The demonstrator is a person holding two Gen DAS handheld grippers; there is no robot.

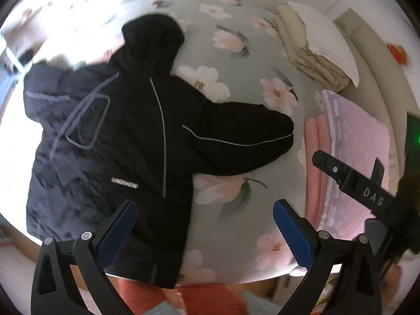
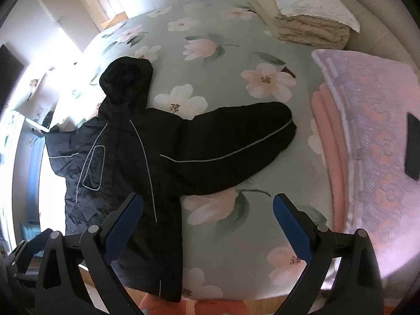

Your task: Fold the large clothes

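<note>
A black hooded jacket (image 1: pixel 136 136) with thin grey piping lies spread on the floral bed sheet (image 1: pixel 236 60), hood pointing away, one sleeve (image 1: pixel 244 136) stretched out to the right. Its hem hangs at the bed's near edge. My left gripper (image 1: pixel 204 236) hovers open above the hem, nothing between its blue pads. The right wrist view shows the same jacket (image 2: pixel 126 157) and sleeve (image 2: pixel 236 141); my right gripper (image 2: pixel 208 223) is open over the jacket's lower right edge and the sheet (image 2: pixel 228 52). The right gripper's finger (image 1: pixel 351 181) shows at the right in the left wrist view.
A folded beige quilt with a white pillow (image 2: pixel 304 18) sits at the bed's far right. A pink and lilac folded blanket (image 2: pixel 367 141) lies along the right side, with a dark phone (image 2: pixel 413 147) on it. The jacket's left part lies near the bed's left edge.
</note>
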